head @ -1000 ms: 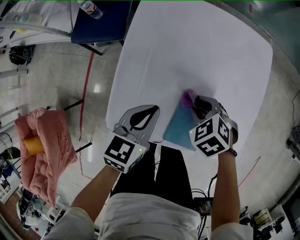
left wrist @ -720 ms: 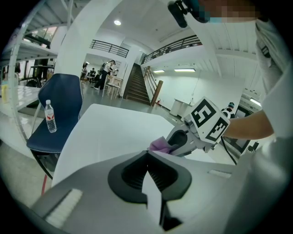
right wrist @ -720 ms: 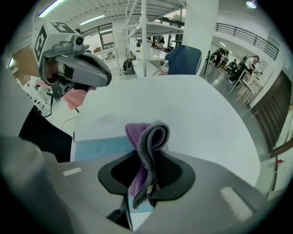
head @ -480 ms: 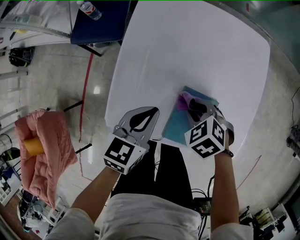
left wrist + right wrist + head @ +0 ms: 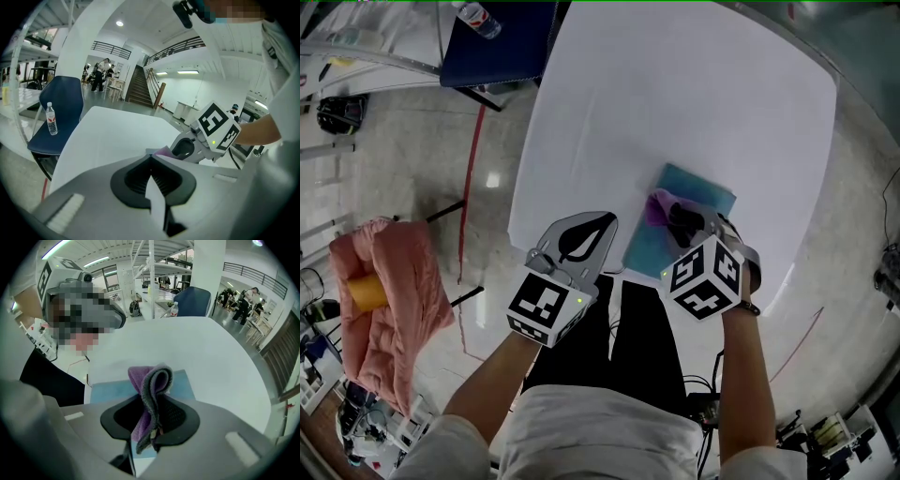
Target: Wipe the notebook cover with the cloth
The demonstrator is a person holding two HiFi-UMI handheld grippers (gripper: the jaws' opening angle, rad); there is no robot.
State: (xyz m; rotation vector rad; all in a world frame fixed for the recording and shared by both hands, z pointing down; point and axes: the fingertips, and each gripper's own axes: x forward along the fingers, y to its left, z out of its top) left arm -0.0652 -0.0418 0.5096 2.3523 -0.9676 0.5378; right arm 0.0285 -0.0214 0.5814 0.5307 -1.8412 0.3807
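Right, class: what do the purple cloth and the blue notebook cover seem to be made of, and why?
Cloth: soft, fuzzy textile, likely microfibre. It is purple on one face with grey pile on the other, and folds limply in the right gripper.
Notebook cover: smooth, matte and flat, perhaps card or plastic; cannot tell which.

I see my left grey two-jaw gripper [image 5: 602, 223] low at seven o'clock, its fingers closed together on nothing, nose aimed toward one o'clock. My right grey two-jaw gripper [image 5: 682, 223] sits at five o'clock, aimed toward eleven, fingers clamped on a folded purple cloth [image 5: 151, 385]. My bare left forearm [image 5: 492, 380] and bare right forearm [image 5: 742, 375] reach up from six o'clock.
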